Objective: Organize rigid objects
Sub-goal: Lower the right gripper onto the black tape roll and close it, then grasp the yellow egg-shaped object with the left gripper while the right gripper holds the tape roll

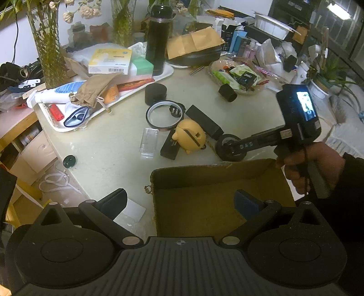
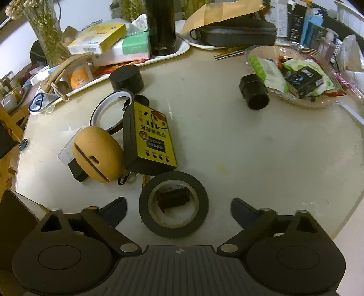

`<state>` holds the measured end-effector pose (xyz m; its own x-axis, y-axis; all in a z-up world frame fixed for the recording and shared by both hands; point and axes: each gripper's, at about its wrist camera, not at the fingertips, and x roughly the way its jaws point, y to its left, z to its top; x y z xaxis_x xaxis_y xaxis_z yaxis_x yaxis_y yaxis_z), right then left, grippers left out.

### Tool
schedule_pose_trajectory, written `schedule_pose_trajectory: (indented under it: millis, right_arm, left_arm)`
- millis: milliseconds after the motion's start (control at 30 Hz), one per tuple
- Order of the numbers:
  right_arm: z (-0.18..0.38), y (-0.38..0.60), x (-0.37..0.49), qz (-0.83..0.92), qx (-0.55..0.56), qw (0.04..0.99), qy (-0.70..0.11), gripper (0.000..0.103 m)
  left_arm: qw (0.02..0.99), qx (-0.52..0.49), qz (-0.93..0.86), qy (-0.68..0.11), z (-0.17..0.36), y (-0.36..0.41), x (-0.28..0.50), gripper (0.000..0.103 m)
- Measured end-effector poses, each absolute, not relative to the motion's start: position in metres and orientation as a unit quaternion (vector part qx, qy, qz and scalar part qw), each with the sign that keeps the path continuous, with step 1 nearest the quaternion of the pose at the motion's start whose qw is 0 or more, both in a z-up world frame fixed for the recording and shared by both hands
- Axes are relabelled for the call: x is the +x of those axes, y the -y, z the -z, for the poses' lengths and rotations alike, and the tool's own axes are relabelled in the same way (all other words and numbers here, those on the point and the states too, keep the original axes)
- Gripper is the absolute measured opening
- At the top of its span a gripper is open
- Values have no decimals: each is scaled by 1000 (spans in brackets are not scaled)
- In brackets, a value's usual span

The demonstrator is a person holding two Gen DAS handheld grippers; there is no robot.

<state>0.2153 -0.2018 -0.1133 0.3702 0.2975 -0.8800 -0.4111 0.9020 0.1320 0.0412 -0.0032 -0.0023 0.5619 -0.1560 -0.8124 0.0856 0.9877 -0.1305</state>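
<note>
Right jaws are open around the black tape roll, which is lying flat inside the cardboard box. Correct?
Not quite. The right gripper is open around the black tape roll, but the roll lies flat on the table, not inside the cardboard box. The right wrist view shows this.

Both views are dim and warm-tinted, with a yellowish cast over the pale table (image 2: 250,148). Strong fisheye distortion bends the table's edge into a curve and darkens the corners to black. In the left wrist view a ceiling lamp (image 1: 339,10) glows at the upper right and the lit screen (image 1: 306,105) on the other handheld unit blows out to blue-white. Shadows are soft and short; the roll of black tape (image 2: 173,204) casts only a faint one. The cardboard box (image 1: 204,200) interior is murky. Dark items lose surface detail, the background clutter is grainy, and the claw bodies in the foreground look slightly soft.
</note>
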Motion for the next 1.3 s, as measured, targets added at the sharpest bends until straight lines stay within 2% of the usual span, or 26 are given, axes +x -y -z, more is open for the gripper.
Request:
schedule_pose_trajectory:
  millis: [367,1300]
  right_arm:
    - [124,186,223,-219,-92,803,-547,75]
    - [54,237,194,-228,-2,844,-485,75]
  left_arm:
    - [883,-41,71,-462,2,2,43,103]
    - [905,-16,93,-414,-11,7,60,102]
